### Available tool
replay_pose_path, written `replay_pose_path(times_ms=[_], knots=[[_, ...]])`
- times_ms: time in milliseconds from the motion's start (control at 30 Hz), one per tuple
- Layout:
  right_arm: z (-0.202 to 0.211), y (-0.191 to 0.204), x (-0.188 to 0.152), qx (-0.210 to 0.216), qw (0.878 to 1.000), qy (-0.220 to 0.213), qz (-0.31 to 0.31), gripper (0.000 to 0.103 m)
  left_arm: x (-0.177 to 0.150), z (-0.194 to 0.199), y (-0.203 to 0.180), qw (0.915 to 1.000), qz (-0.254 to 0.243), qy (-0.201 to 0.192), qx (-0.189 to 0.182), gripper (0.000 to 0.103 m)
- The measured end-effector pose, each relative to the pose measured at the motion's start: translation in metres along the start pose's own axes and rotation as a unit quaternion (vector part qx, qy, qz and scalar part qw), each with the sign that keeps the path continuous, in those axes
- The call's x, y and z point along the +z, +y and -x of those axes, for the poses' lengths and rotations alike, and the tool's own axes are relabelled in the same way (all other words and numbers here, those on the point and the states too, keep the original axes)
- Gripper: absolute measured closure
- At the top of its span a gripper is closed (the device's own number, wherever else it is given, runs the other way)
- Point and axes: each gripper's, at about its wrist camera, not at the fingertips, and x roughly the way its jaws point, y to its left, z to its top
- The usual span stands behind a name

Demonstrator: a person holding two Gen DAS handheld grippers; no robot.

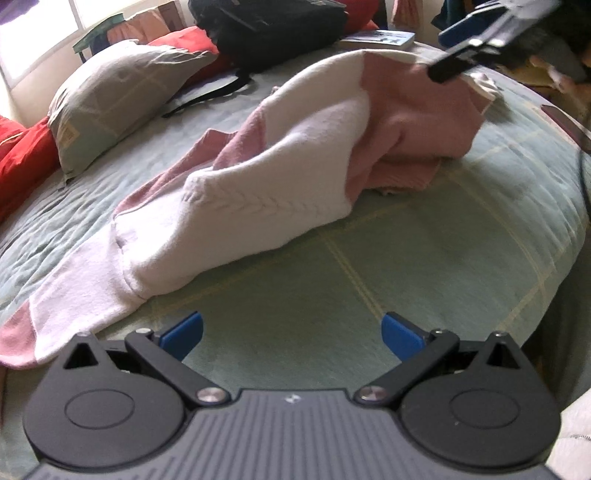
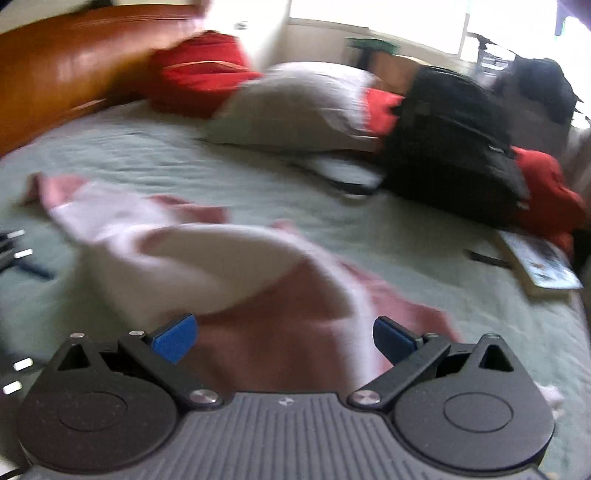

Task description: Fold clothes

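A pink and white knitted sweater [image 1: 295, 155] lies rumpled across the green quilted bed [image 1: 332, 295], one sleeve trailing to the near left. My left gripper [image 1: 291, 336] is open over bare quilt, just short of the sweater's white body, with nothing between its fingers. The right gripper [image 1: 448, 51] hangs above the sweater's far pink end. In the right wrist view, which is blurred, my right gripper [image 2: 284, 339] is open above the pink part of the sweater [image 2: 221, 266], and I cannot tell whether it touches the cloth.
A grey pillow [image 1: 122, 96] and red pillows [image 1: 22, 162] lie at the far left. A black backpack [image 1: 269, 29] and a book [image 1: 384, 38] sit at the far side. A wooden headboard [image 2: 74, 62] stands behind. The bed's edge drops away on the right.
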Motion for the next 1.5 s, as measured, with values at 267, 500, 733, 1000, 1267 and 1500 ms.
replay_pose_path(times_ms=[267, 500, 733, 1000, 1267, 1500], knots=[[-0.050, 0.061, -0.006, 0.110, 0.992, 0.044, 0.039, 0.000, -0.010, 0.009, 0.010, 0.9998, 0.013, -0.004, 0.017, 0.001], [-0.105, 0.083, 0.002, 0.143, 0.987, 0.071, 0.032, 0.000, -0.018, 0.011, 0.033, 0.9986, 0.047, -0.010, 0.023, 0.001], [-0.135, 0.045, 0.030, 0.156, 0.986, 0.052, -0.037, 0.000, -0.016, -0.002, 0.040, 0.9985, 0.047, -0.014, 0.022, 0.001], [-0.163, 0.005, 0.051, 0.175, 0.977, 0.037, -0.118, 0.000, -0.017, -0.014, 0.040, 0.9986, 0.053, -0.006, 0.008, 0.001], [-0.102, 0.032, 0.026, 0.148, 0.988, 0.033, -0.042, 0.000, -0.022, -0.012, 0.034, 0.9987, 0.051, -0.002, 0.001, 0.001], [-0.066, 0.044, -0.030, 0.128, 0.990, 0.055, -0.036, 0.000, -0.020, -0.011, 0.018, 0.9994, 0.035, -0.004, -0.003, 0.001]])
